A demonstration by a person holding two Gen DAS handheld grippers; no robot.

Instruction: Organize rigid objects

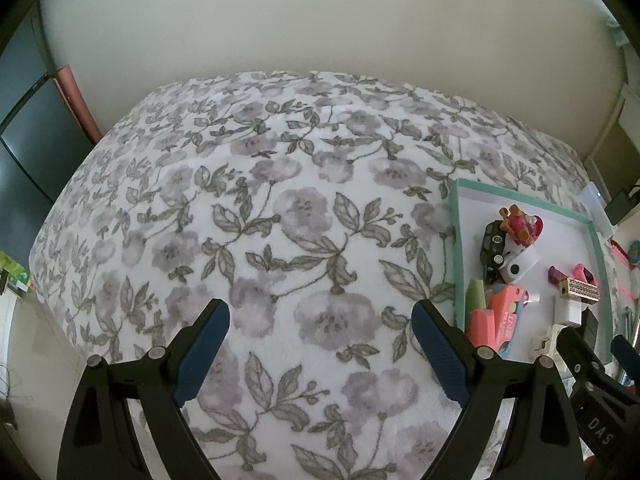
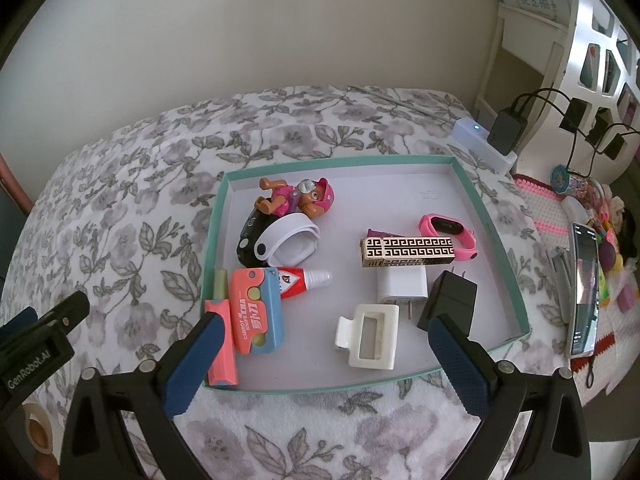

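We hold two claws over a bed spread with a floral blanket (image 1: 280, 220). Our left gripper (image 1: 320, 344) is spread wide and holds nothing; only blanket lies ahead of it, and the tray sits off to its right. Our right gripper (image 2: 320, 356) is also spread wide and holds nothing, hovering at the near edge of a shallow teal-rimmed tray (image 2: 516, 280).

All the small rigid things we can see lie inside that tray. Just ahead, between the right claw's fingers, rests a white hair clip (image 2: 370, 336). By its left finger lie an orange toy knife (image 2: 256, 312) and a small glue tube (image 2: 300, 278). By its right finger sit a black charger (image 2: 450, 304) and a white charger (image 2: 400, 286). Farther ahead are a patterned gold-and-black case (image 2: 408, 252), a pink wristband (image 2: 452, 234), a white band (image 2: 292, 244) and a toy pup figure (image 2: 296, 196).

This fits either objects already gathered or objects about to be taken out; we cannot tell which.
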